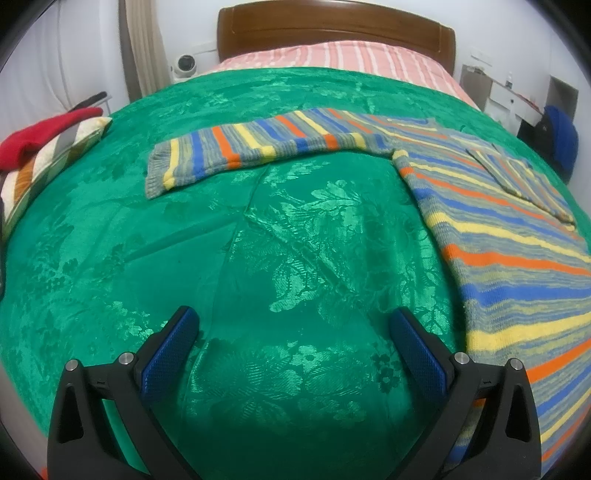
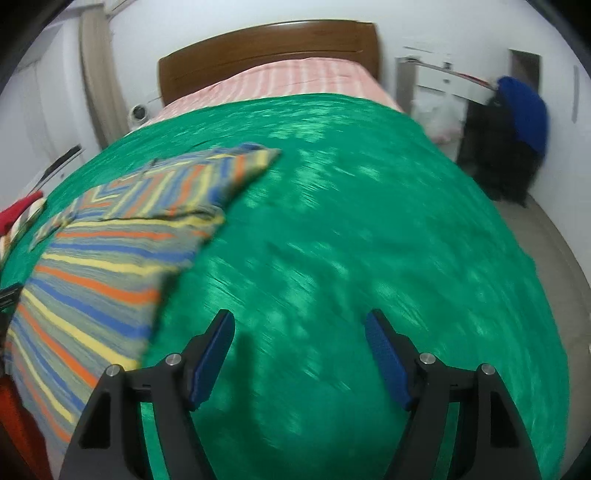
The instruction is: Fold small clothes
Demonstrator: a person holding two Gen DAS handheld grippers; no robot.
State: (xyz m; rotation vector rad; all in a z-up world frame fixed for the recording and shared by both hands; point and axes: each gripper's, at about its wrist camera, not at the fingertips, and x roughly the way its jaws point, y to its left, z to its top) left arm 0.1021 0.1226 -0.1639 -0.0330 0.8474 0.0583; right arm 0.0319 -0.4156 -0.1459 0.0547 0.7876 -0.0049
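- On the bed, over the green bedspread (image 1: 258,258), the striped sweater (image 1: 509,236) lay flat, its body running down the right side of the left wrist view.
- One sleeve (image 1: 258,147) stretched out leftward from the body, cuff end lying near the middle-left of the spread, edges straight and flat on the cloth.
- The other sleeve (image 1: 517,177) sat folded across the sweater's chest.
- The left tool (image 1: 295,325) hung above bare bedspread with its blue pads (image 1: 170,354) spread wide, gripping nothing; the sweater's near side edge ran just beside its right finger.
- Between that tool and the outstretched sleeve was a broad stretch of open green cloth, only creased.
- In the right wrist view the right tool (image 2: 299,328) also stood wide apart and held nothing, over bare spread; that picture was blurred.
- There the sweater (image 2: 92,266) lay to the tool's left, its side edge passing close by the left finger, with the shoulder corner (image 2: 255,158) pointing up the bed.
- To the right of the right tool the green spread ran free all the way to the bed's edge, with floor (image 2: 554,240) beyond.
- A stack of folded clothes, red on top (image 1: 48,136), sat at the far left edge of the bed, well apart from the sweater.
- Past the spread came a pink striped sheet (image 1: 332,59) and the wooden headboard (image 1: 332,29).
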